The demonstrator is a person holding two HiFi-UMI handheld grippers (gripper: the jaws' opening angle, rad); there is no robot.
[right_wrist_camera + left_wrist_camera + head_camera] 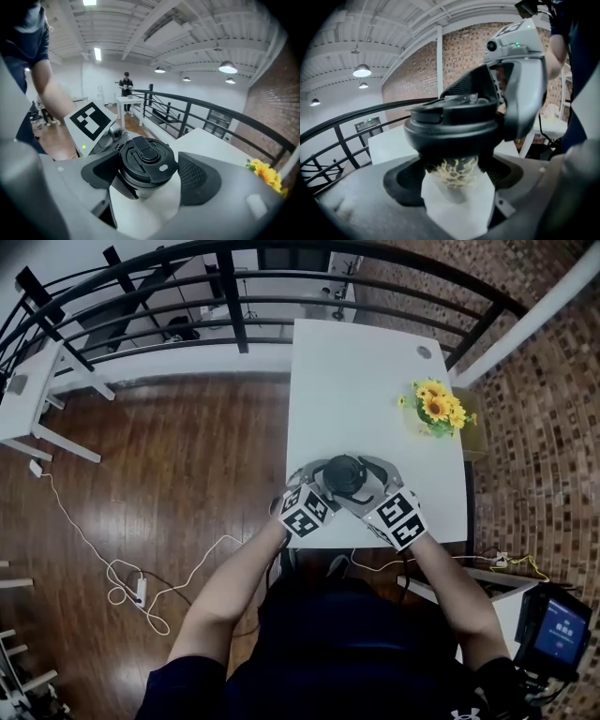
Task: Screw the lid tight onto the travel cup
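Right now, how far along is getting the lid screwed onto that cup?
Done: the lid sits on the travel cup. In hand: the left gripper seems clamped on the cup's body, while the right gripper has its jaws open around the lid, not pressing it. Left: perhaps another twist; tightness cannot be judged.

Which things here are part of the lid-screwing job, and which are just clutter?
Job: travel cup; lid; left hand-held gripper, clamped on the cup; right hand-held gripper, open around the lid.
Lying about: sunflowers; floor cable; screen.
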